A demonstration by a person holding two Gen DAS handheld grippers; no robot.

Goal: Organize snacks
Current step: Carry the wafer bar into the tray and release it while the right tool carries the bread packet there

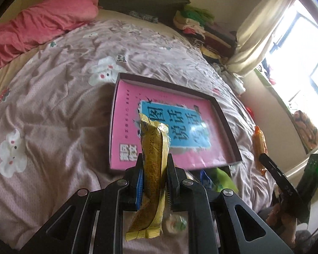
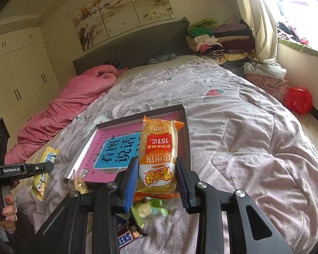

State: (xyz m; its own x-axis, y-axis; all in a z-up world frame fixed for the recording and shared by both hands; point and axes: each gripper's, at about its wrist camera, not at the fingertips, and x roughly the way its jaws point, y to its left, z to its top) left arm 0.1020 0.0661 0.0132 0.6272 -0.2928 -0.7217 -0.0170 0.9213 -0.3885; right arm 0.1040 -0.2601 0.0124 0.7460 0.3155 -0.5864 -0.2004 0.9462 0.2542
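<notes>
Fingers of both our grippers pinch upright packets: left gripper (image 1: 153,177) a yellow bar (image 1: 153,169), right gripper (image 2: 156,180) an orange pack (image 2: 158,158); the box (image 2: 185,131) lies just ahead.

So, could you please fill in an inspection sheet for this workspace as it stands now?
Surface: bed with floral quilt.
Job's things: shallow box holding a pink book, no snacks in it; Snickers bar, green packet and other loose sweets on the quilt.
Clutter: pink duvet, folded clothes.
Grippers: left gripper shut on yellow snack bar; right gripper shut on orange rice cracker pack.
Cables: nothing seen.
Surroundings: wardrobe, window.
</notes>
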